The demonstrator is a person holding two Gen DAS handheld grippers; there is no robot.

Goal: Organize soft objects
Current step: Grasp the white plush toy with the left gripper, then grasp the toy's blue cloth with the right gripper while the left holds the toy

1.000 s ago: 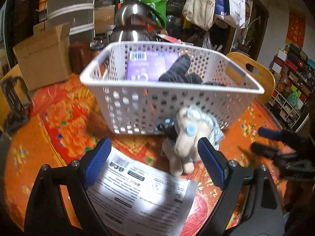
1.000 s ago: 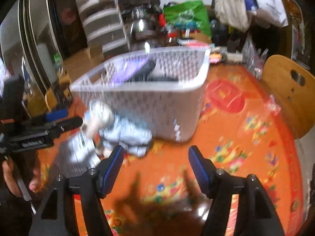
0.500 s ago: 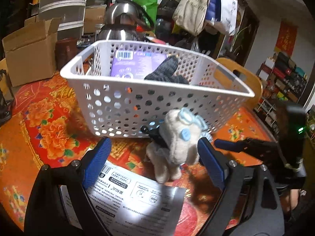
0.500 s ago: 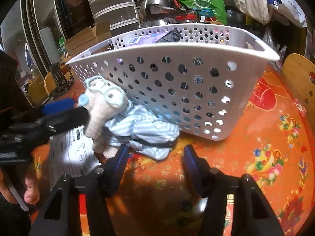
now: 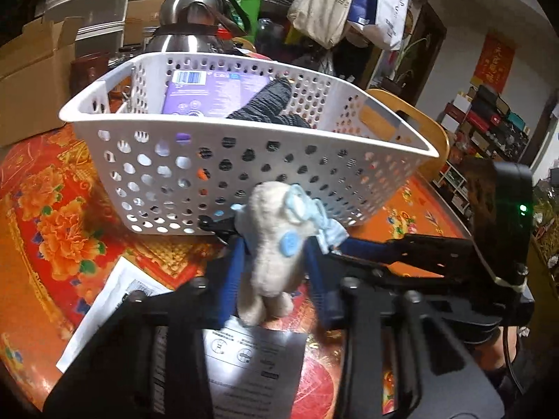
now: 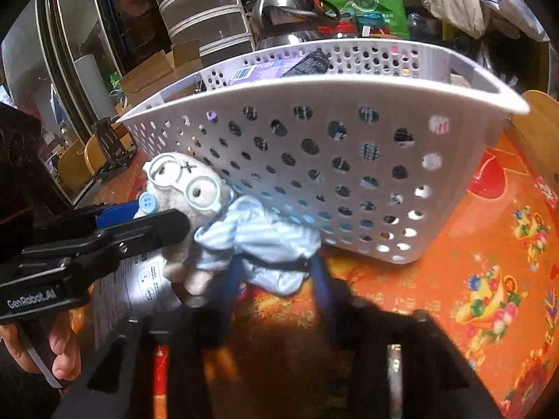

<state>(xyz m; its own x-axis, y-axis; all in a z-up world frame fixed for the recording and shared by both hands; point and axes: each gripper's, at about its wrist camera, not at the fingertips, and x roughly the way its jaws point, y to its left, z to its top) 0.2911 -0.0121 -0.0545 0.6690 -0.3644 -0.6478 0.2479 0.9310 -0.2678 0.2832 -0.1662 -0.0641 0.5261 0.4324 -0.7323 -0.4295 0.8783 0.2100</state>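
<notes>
Left gripper (image 5: 274, 272) clamps the plush toy (image 5: 276, 244) by its head, right gripper (image 6: 276, 274) pinches its striped shirt at six o'clock. Just behind, at twelve, the white basket (image 5: 223, 132) holds a purple box (image 5: 209, 92) and dark knit (image 5: 265, 103).

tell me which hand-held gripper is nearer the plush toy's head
Left. The left hand-held gripper brackets the plush toy at its head and upper body; the right hand-held gripper brackets its striped clothing lower down.
</notes>
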